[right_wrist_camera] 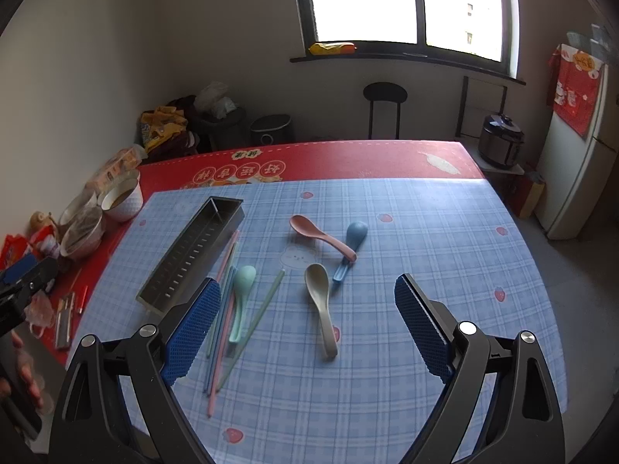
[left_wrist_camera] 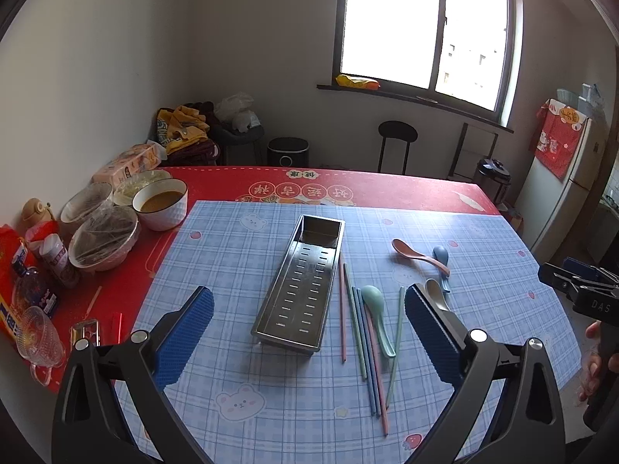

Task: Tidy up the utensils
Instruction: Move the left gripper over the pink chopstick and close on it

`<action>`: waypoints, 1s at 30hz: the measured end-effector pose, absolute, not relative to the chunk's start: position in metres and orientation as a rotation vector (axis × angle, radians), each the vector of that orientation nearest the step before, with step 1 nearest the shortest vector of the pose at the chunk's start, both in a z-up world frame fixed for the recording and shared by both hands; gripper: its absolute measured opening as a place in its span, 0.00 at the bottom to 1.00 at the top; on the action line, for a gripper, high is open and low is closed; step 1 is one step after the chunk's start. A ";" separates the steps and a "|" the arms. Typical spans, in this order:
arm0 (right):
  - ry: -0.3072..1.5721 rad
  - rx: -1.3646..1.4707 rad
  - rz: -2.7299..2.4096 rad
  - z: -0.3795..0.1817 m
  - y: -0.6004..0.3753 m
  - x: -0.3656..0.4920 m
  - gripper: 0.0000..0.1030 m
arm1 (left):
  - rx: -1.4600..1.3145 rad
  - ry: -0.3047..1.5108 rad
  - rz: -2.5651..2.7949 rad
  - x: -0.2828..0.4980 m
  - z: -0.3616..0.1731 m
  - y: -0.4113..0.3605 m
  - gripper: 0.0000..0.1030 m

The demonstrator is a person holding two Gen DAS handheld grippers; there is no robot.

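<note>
Left gripper (left_wrist_camera: 309,332): jaws spread wide, holding nothing, above the near edge of the blue checked mat (left_wrist_camera: 240,367). Right gripper (right_wrist_camera: 307,324): jaws likewise wide apart, empty, above the mat.

Chopsticks (left_wrist_camera: 367,352): pink, green and blue, loose on the mat just right of the tray, roughly parallel, one green stick angled away.

Green spoon (left_wrist_camera: 377,309): lying across the chopsticks.

Beige spoon (right_wrist_camera: 321,305): right of the chopsticks, handle toward the near side.

Metal tray (left_wrist_camera: 300,282): long, perforated, empty, centre-left on the mat.

Pink spoon (right_wrist_camera: 321,234): farther back, handle touching the blue spoon (right_wrist_camera: 352,245).

Bowls (left_wrist_camera: 123,216): far left, on the red tablecloth (left_wrist_camera: 387,189).
</note>
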State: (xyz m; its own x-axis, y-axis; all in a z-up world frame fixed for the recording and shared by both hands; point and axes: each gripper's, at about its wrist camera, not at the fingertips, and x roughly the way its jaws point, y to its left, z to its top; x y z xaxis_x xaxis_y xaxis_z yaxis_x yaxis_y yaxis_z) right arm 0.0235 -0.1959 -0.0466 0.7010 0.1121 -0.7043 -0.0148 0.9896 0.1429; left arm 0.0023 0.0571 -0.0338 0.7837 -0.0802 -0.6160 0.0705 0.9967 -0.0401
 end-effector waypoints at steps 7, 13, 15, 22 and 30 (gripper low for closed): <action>0.846 0.158 0.078 -0.065 -0.164 0.036 0.86 | -0.029 0.720 -0.189 0.020 -0.057 0.080 0.76; 0.856 0.182 0.030 -0.073 -0.139 0.044 0.78 | -0.054 0.783 -0.295 0.041 -0.074 0.098 0.50; 0.871 0.183 0.014 -0.078 -0.135 0.044 0.73 | -0.053 0.825 -0.341 0.047 -0.083 0.095 0.34; 0.922 0.206 0.045 -0.107 -0.167 0.051 0.43 | -0.024 0.941 -0.443 0.059 -0.121 0.049 0.11; 0.968 0.248 0.167 -0.137 -0.239 0.094 0.36 | -0.062 1.059 -0.221 0.102 -0.181 0.000 0.10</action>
